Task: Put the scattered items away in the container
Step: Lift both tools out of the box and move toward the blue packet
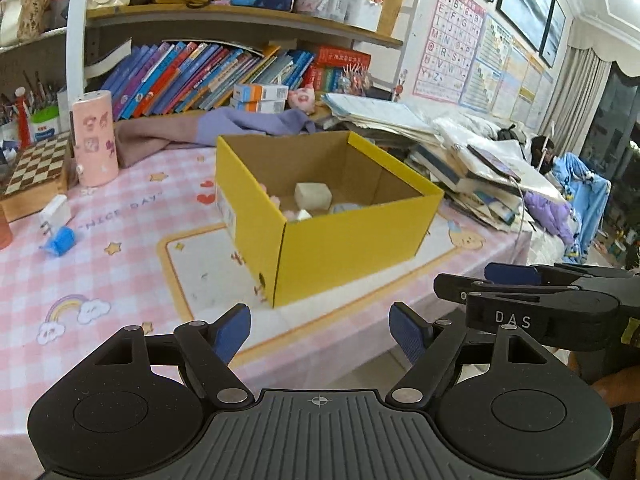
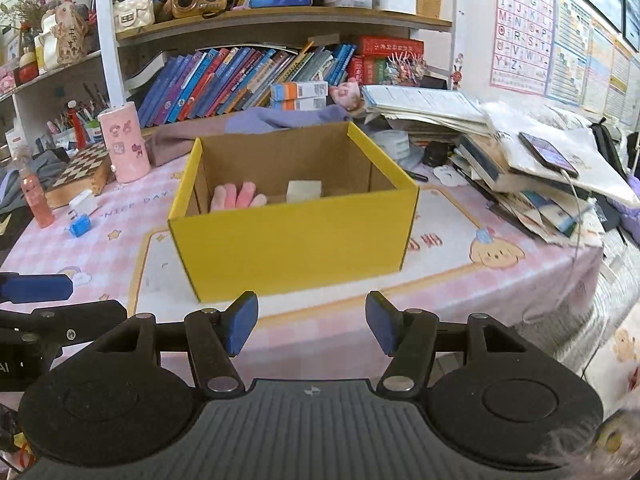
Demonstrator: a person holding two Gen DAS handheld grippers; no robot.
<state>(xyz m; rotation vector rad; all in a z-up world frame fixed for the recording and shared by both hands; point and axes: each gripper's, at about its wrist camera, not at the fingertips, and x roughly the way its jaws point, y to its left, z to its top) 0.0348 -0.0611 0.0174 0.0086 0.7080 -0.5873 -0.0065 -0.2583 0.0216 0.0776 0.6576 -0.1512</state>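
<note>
A yellow cardboard box stands open on the pink checked tablecloth; it also shows in the right wrist view. Inside lie a cream block and a pink plush piece. A white charger and a small blue item lie on the cloth to the box's left. My left gripper is open and empty, in front of the box. My right gripper is open and empty, also before the box; it shows sideways in the left wrist view.
A pink cylinder and a chessboard box stand at the back left. A stack of books and papers with a phone fills the right. A purple cloth lies behind the box. A bookshelf stands behind.
</note>
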